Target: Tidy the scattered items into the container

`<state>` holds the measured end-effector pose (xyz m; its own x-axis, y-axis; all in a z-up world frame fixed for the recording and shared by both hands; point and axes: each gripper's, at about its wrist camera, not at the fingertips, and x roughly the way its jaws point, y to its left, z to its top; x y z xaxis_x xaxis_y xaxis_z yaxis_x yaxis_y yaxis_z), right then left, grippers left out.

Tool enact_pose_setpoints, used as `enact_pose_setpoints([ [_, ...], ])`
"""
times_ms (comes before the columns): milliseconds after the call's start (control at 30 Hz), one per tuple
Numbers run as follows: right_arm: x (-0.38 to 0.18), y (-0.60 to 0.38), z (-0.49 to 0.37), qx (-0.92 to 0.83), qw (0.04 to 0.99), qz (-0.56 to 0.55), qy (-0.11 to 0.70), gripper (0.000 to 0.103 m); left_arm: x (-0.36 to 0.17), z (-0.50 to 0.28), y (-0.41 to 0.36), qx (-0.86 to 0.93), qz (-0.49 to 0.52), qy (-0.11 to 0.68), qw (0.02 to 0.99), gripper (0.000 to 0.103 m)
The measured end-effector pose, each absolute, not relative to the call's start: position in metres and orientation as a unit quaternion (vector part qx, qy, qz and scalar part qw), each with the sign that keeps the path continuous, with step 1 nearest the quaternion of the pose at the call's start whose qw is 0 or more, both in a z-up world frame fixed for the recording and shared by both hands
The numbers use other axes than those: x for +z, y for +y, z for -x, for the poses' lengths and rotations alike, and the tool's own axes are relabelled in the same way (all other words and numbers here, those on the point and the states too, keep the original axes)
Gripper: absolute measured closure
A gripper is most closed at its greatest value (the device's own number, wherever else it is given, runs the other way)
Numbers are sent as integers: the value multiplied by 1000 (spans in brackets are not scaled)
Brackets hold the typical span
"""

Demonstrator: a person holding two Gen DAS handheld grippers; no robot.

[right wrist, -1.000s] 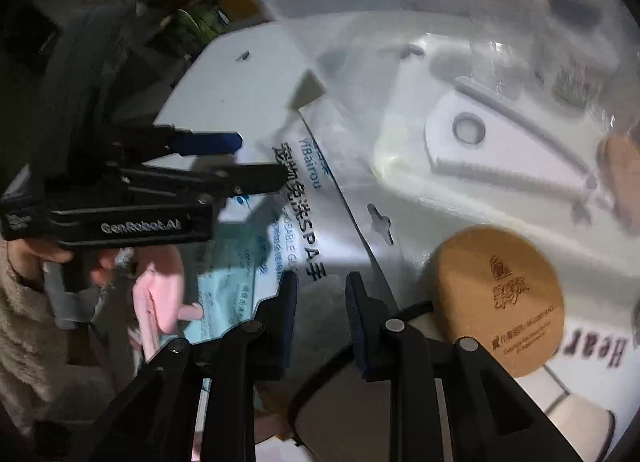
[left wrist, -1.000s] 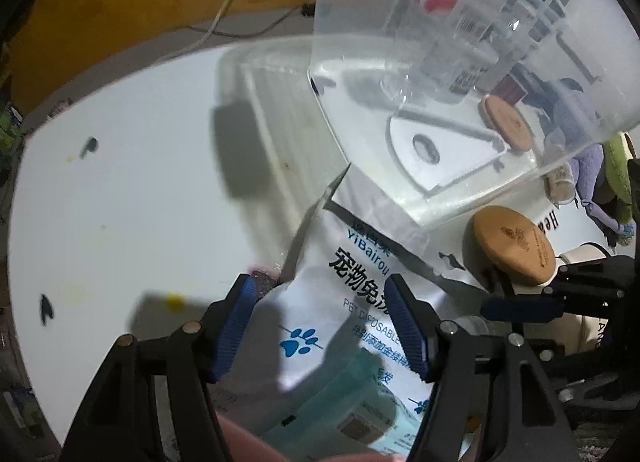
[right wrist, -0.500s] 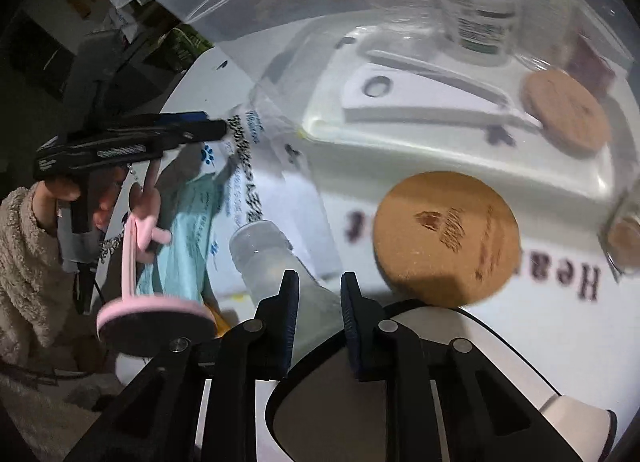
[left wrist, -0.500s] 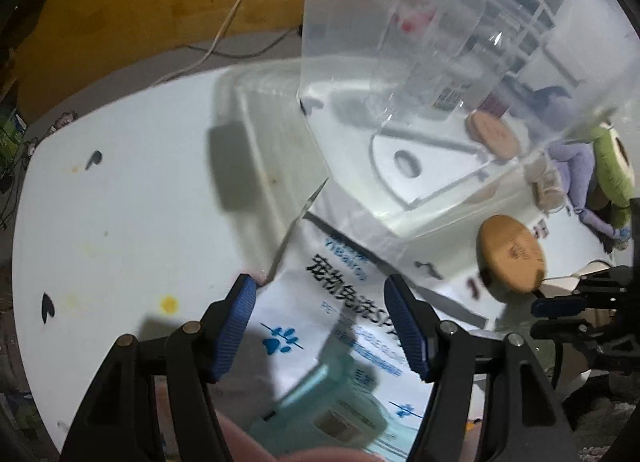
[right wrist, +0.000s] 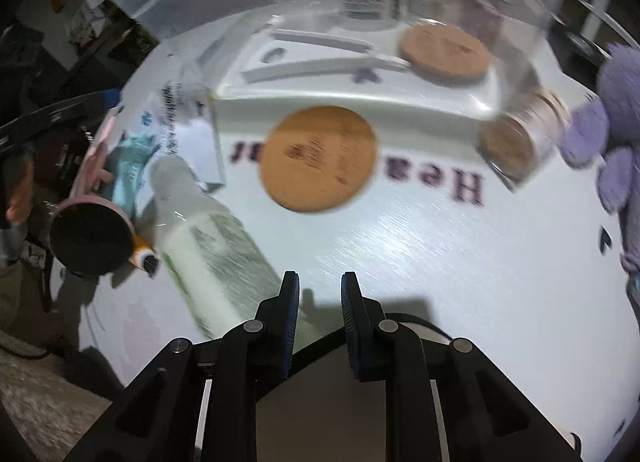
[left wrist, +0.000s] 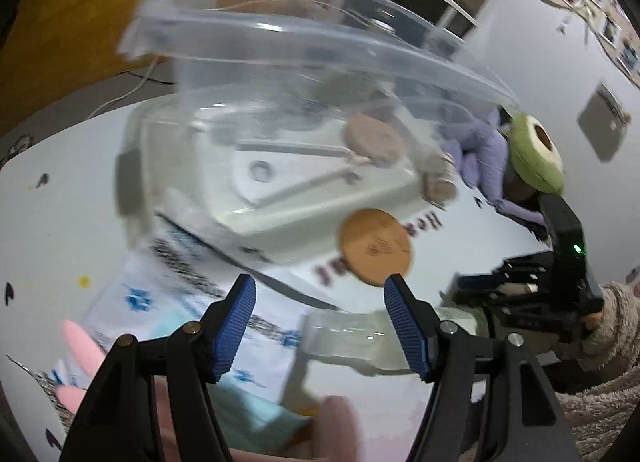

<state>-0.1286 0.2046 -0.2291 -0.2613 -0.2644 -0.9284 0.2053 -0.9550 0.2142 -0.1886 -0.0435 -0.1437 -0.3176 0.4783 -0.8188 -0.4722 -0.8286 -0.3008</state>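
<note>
A clear plastic container point(left wrist: 304, 73) point(right wrist: 400, 1) stands at the back of the white table and holds a cork coaster, a white jar and a flat white piece. In front of it lie a second cork coaster point(left wrist: 374, 246) point(right wrist: 320, 157), a pale bottle point(left wrist: 344, 336) point(right wrist: 208, 246) on its side and a white paw-print packet point(left wrist: 168, 294) point(right wrist: 180, 117). My left gripper point(left wrist: 320, 326) hovers open above the bottle without touching it. My right gripper point(right wrist: 320, 310) hangs over bare table to the right of the bottle, with its jaws a narrow gap apart and nothing between them.
A small cork-lidded jar point(right wrist: 516, 137) lies to the right of the container. Beside it is a purple plush point(right wrist: 616, 129), with a green plush point(left wrist: 536, 153) behind. A pink stand with a dark round base point(right wrist: 90, 238) and a teal packet point(right wrist: 132, 169) sit near the left table edge.
Both grippers have swung to the right, away from the packet. The left one has lifted, so the bottle and the coaster now show ahead of it. The right jaws have narrowed slightly.
</note>
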Motion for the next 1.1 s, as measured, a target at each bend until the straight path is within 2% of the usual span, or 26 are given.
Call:
enact_pose_setpoints([
  [100, -214, 223, 119, -806, 133, -574, -50, 83, -142, 174, -23, 807, 504, 4, 306, 37],
  [200, -175, 233, 105, -829, 145, -534, -84, 83, -141, 158, -3, 803, 503, 15, 320, 37],
  [333, -152, 232, 78, -809, 197, -546, -93, 83, -144, 140, 14, 796, 505, 18, 333, 37],
  [433, -163, 225, 53, -768, 242, -583, -107, 83, -150, 129, 20, 793, 510, 17, 333, 37],
  [567, -206, 217, 25, -714, 250, -646, -98, 83, -158, 123, 23, 796, 513, 12, 320, 37],
  [700, -234, 217, 18, -709, 219, -665, -77, 83, -166, 121, 25, 802, 515, 7, 302, 37],
  [867, -236, 227, 27, -739, 187, -645, -45, 83, -175, 139, 22, 812, 520, -10, 265, 37],
  [1100, -228, 268, 55, -777, 117, -614, -74, 83, -182, 168, 11, 825, 519, 0, 224, 37],
])
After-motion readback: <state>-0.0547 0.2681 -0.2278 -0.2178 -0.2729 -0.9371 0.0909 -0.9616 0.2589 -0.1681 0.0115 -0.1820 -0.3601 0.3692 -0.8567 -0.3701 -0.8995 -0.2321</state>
